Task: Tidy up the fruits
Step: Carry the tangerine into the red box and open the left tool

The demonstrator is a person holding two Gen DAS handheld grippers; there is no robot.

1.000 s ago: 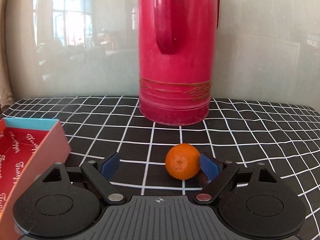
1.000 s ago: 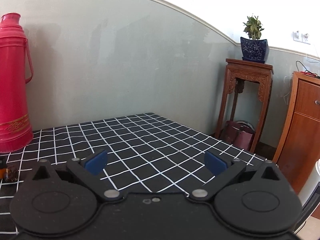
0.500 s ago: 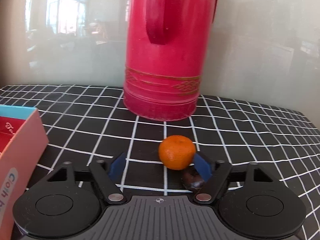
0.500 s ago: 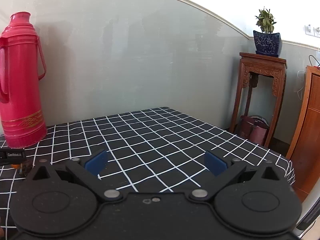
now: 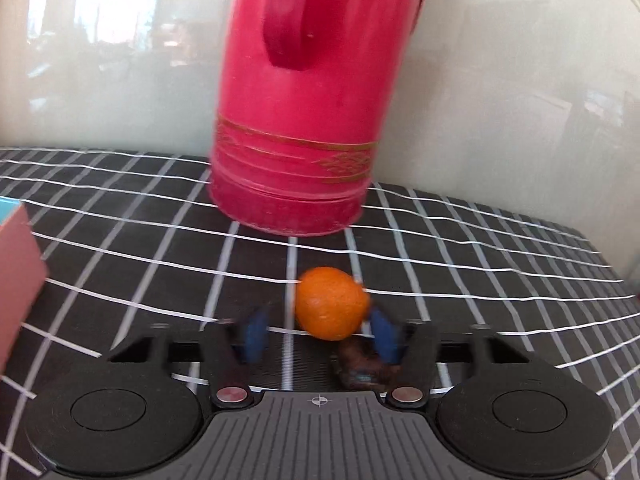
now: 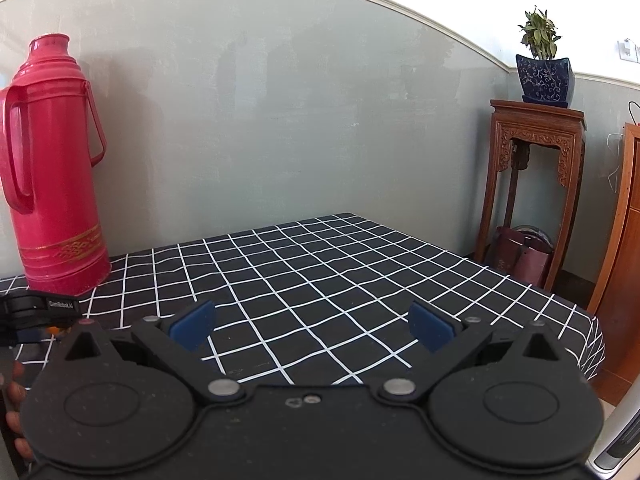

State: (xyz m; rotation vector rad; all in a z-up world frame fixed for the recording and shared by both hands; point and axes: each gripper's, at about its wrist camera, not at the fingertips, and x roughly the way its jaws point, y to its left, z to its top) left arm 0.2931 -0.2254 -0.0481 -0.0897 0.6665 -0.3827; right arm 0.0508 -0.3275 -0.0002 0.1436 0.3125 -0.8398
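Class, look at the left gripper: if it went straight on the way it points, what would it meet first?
The orange, already between the closing pads of the left gripper, right pad touching, left pad apart. Beyond it stands the red flask, probably next; depth is unclear.

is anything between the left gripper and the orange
Nothing blocks it. The orange already sits between the left gripper's jaws, which have just been closing. A dark fruit lies beside it, by one jaw.

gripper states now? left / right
Left gripper: jaws have just been closing around the orange; right pad touches it, left pad shows a gap, so no grip yet.
Right gripper: open, empty.
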